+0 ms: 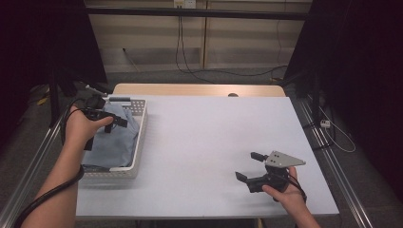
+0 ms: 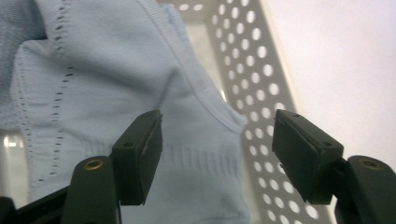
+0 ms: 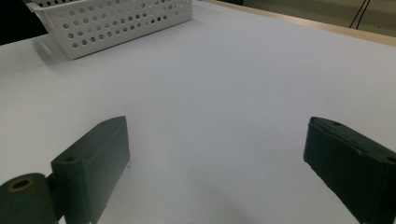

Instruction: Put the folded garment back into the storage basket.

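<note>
Hand-held gripper (image 2: pixel 217 149) just above garment (image 2: pixel 116 84)

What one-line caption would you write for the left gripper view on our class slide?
Left gripper, jaws open, above a light blue knitted garment lying in a white perforated basket.

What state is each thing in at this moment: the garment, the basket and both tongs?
Light blue garment: crumpled, lying in the basket, not gripped.
White basket: upright at the table's left edge, holding the garment.
Left tongs: open above the garment, pads clear of the cloth.
Right tongs: open, nothing between the pads, low over bare table.
</note>
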`<state>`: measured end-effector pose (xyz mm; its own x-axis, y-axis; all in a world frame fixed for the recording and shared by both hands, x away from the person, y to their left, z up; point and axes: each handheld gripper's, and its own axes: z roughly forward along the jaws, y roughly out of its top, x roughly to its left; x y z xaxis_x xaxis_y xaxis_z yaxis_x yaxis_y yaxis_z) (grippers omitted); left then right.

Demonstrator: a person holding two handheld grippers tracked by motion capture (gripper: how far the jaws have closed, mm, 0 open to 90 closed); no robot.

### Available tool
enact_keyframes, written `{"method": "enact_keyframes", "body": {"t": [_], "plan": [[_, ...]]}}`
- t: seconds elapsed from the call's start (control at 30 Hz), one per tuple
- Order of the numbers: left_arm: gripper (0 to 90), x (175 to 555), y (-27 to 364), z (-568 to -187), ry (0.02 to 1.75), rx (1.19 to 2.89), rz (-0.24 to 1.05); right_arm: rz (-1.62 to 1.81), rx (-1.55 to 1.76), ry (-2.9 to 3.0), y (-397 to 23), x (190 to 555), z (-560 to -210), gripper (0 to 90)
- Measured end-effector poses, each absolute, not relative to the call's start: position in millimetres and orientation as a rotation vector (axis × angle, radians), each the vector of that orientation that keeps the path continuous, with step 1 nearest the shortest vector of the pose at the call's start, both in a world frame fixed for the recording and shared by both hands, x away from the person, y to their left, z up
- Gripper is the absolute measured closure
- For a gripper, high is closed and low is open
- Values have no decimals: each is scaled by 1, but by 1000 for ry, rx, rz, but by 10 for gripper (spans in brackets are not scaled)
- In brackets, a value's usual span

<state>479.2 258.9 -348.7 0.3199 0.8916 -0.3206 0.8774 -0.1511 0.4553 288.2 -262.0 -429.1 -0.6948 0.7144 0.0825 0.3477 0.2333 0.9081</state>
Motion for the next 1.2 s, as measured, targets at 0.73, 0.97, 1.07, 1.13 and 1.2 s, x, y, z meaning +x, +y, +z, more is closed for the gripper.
{"method": "enact_keyframes", "body": {"t": [0.73,0.97,1.07,1.13,1.2], "plan": [[283,458,243,-342,1436,2029,-16,1470,988,2173,-264,293,-430,67],[269,454,235,-340,1393,2043,-13,1468,997,2179,-264,292,-432,67],[266,452,231,-340,1377,2046,-16,1469,1001,2180,-264,292,-432,67],[264,451,229,-340,1365,2048,-17,1471,1002,2178,-264,292,-432,67],[260,450,226,-340,1356,2051,-20,1472,1005,2175,-265,292,-432,67]]}}
